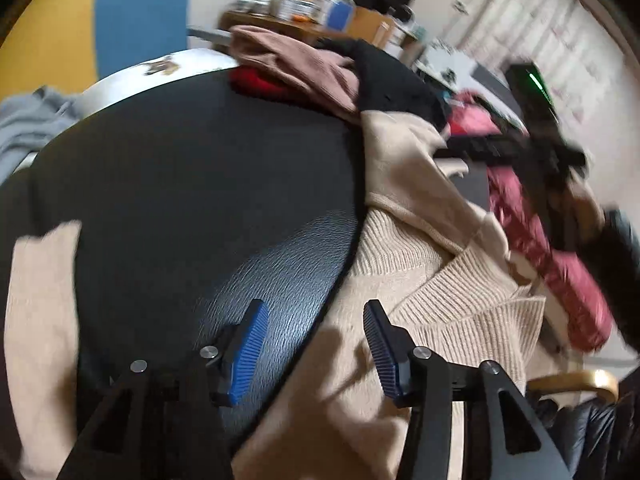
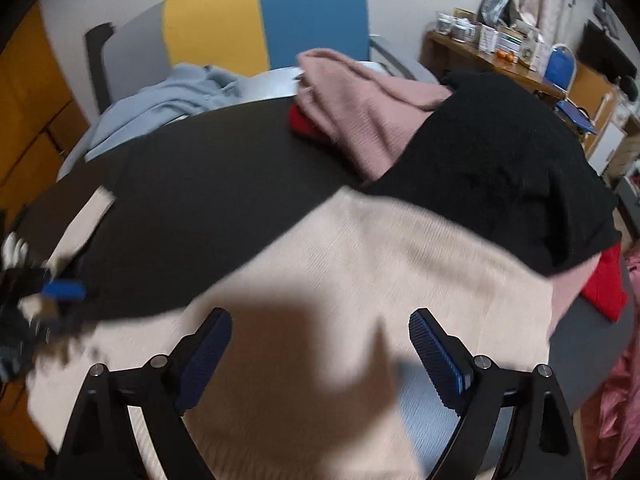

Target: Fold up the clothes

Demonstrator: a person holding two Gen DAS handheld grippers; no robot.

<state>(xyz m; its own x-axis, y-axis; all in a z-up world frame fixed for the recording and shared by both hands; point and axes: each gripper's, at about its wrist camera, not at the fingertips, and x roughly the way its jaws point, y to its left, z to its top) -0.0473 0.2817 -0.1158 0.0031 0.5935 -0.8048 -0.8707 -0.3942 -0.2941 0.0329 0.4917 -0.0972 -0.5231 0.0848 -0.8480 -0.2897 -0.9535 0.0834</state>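
The beige sweater [image 1: 432,280] lies spread on the black table [image 1: 180,160], partly hanging off the near edge. The left gripper [image 1: 312,348] is wide open above its left edge, holding nothing. The right gripper [image 2: 320,352] is open too, over the sweater's middle. It looks laid out, not folded. Next, each gripper must pinch an edge.
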